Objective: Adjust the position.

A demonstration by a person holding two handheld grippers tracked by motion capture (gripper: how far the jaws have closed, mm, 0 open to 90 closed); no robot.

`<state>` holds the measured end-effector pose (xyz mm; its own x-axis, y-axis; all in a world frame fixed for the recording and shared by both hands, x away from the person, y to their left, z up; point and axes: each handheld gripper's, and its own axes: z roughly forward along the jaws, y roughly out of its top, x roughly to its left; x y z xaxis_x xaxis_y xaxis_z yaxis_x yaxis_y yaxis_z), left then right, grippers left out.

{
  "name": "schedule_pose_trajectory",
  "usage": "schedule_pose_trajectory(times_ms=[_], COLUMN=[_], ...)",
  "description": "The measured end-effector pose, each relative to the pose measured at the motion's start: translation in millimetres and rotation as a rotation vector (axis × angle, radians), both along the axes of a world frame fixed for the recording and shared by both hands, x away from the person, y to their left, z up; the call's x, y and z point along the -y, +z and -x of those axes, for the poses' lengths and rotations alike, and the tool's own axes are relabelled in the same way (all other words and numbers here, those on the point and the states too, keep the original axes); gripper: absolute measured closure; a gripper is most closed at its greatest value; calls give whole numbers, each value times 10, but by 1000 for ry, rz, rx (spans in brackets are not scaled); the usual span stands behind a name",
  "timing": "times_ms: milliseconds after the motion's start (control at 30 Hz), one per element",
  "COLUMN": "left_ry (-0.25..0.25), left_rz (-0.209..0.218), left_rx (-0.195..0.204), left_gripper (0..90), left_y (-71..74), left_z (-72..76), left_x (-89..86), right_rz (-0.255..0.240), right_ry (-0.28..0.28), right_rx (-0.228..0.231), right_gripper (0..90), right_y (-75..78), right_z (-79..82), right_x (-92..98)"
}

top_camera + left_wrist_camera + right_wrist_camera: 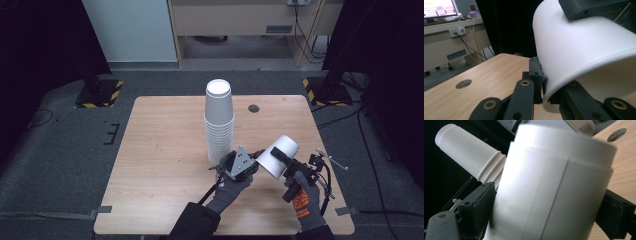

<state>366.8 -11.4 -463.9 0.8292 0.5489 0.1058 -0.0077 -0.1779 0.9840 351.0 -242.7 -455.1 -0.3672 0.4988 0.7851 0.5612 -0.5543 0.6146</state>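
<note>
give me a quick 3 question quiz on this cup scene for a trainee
1. True or false: the loose cup stands upright on the table.
2. Which part of that cup does the left gripper pinch? A) the closed base B) the rim at the open end C) nothing
3. Fill in: the right gripper has one jaw on each side of the cup's ____.

Key
1. False: it is held tilted above the table, closed base up and away from the person, beside the stack.
2. B: its jaws are shut on the rim.
3. Wall: the right gripper is shut on the cup's body.
</note>
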Motion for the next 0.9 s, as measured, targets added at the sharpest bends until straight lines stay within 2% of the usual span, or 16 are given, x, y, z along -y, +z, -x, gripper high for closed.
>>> schedule_pose_trajectory(times_ms=[333, 400, 500, 567, 667, 900], left_ry=[-9, -16, -20, -21, -23, -34], left_rz=[-5, -7, -7, -13, -18, -35], left_rx=[-7, -6, -7, -11, -23, -41], left_gripper=[847, 853, 862, 863, 866, 866], left_y=[43, 54, 78, 94, 105, 134], left_z=[72, 87, 103, 105, 105, 147], left_x=[-115, -147, -216, -265, -331, -482], right_rz=[8, 19, 48, 36, 44, 112], right_ry=[11, -14, -87, -105, -133, -197], right_rx=[13, 22, 40, 33, 28, 51], right_gripper=[71, 76, 108, 109, 111, 113], right_y=[-3, 2, -2, -18, -42, -32], right_z=[-33, -30, -20, -25, -33, -45], right_x=[2, 19, 102, 161, 216, 322])
